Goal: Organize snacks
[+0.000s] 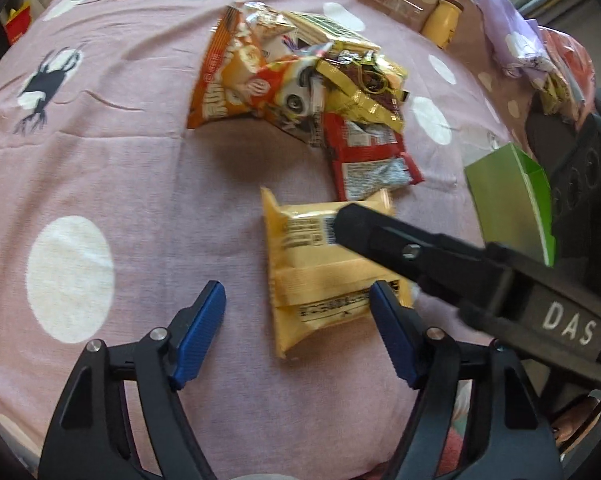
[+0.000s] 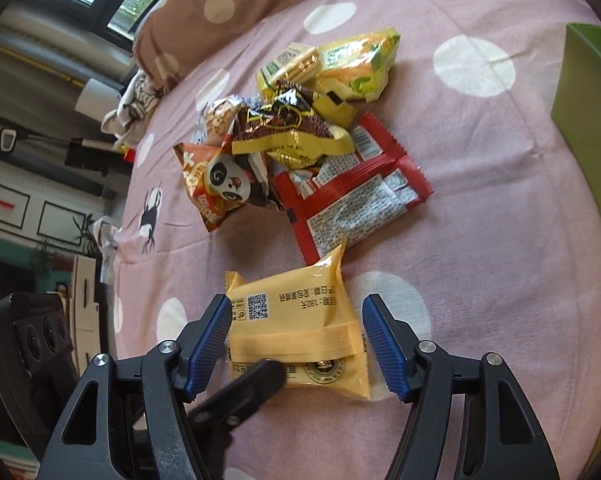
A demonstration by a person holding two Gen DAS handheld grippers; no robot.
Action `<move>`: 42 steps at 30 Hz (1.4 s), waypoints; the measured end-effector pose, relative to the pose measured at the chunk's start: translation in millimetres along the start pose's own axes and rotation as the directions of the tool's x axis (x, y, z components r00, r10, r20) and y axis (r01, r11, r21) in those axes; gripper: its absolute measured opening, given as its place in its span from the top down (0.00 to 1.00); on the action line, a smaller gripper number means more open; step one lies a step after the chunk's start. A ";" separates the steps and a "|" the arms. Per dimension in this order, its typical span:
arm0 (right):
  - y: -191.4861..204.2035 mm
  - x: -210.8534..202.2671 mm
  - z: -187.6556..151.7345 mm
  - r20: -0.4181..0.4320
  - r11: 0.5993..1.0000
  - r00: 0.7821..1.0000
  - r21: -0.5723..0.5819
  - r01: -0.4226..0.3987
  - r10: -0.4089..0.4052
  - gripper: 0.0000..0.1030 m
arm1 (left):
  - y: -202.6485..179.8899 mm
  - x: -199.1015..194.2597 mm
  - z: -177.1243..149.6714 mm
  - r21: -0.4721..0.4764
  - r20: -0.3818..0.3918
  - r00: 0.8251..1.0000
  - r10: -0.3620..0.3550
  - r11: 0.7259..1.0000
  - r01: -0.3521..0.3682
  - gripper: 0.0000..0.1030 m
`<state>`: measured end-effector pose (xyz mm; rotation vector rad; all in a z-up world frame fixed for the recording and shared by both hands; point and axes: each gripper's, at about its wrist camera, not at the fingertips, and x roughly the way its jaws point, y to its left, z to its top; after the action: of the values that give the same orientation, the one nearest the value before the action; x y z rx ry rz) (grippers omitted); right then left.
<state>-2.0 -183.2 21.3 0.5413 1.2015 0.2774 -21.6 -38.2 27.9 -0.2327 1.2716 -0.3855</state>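
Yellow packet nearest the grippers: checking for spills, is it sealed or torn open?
Sealed: the yellow packet lies flat, end seams intact, nothing spilled.

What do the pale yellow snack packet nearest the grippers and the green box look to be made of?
Pale yellow snack packet: likely thin plastic film, matte, with crimped ends and a back seam. Green box: probably folded card, smooth, slightly glossy, with thin stiff walls.

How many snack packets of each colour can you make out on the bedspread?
Pale yellow packet: 1
Red packet: 1
Orange packets: 2
Yellow-and-brown packet: 1
Yellow-and-green packet: 1
Total: 6 told apart; the heap may hide more.
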 end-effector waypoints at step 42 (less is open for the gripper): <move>57.9 -114.1 -33.9 0.472 0.955 0.869 -0.296 -0.001 0.148 0.33 | -68.7 -87.0 -24.3 0.268 0.488 0.869 -0.084 0.962 -0.058 0.55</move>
<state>-68.9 -180.8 135.5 0.3713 0.6284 0.3503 -76.5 -64.7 123.6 -0.0919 0.6966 -0.4739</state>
